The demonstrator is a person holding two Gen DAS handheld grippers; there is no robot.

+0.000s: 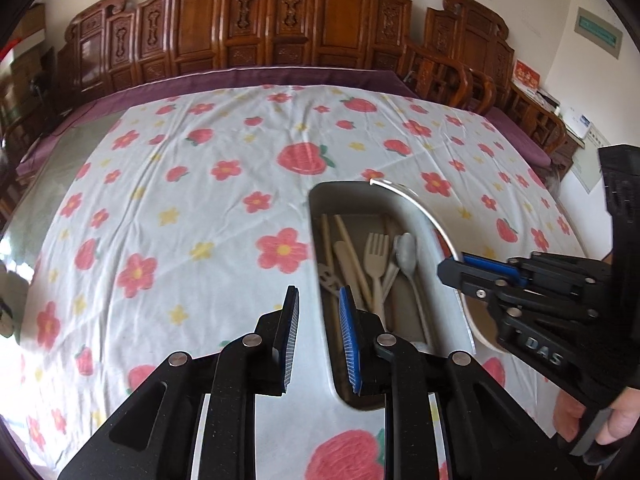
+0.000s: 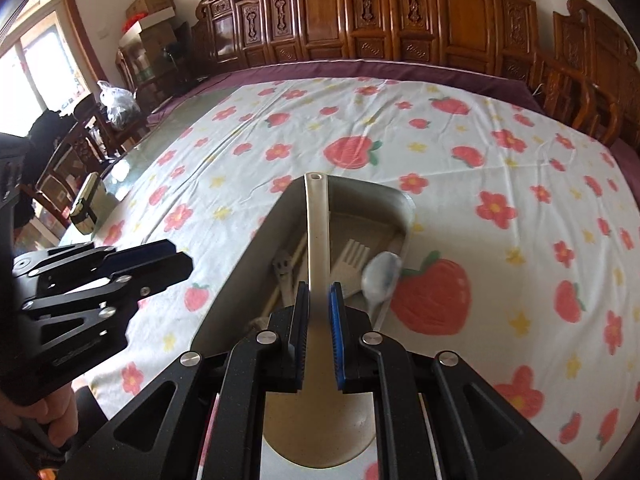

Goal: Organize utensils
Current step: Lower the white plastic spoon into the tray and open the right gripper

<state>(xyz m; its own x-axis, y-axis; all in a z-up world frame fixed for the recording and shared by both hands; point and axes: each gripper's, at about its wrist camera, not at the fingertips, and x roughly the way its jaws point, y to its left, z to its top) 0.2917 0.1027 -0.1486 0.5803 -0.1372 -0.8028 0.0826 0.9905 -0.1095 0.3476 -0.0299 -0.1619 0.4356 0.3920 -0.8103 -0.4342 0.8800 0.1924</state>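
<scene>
Between my right gripper's (image 2: 319, 292) pads sits the flat handle of a beige rice paddle (image 2: 318, 224), clamped on both sides; its handle tip with the hole points away from me over the tray, and its wide blade lies under the gripper body, near the camera. My left gripper (image 1: 319, 300) is parted with nothing between the pads, hovering over the near left rim of the tray (image 1: 320, 200); one finger is over the cloth, the other over the tray's inside. From the left wrist view the paddle shows edge-on as a thin curved pale strip along the tray's right side. Inside the tray lie a beige fork (image 1: 376, 256), a pale spoon (image 1: 407, 258), a pair of chopsticks (image 1: 350, 240), a flat beige spreader and a small metal piece with cut-outs; all lie roughly lengthwise, overlapping in places. Tray is a long grey rounded-corner box resting on a white tablecloth (image 1: 180, 200) printed with red flowers, strawberries and yellow stars. Cloth covers a table with a purple border at the far side. Behind it stand carved wooden chairs (image 1: 280, 24) in a row against the wall. Cardboard boxes (image 2: 154, 4) are stacked at far left in the right wrist view.
</scene>
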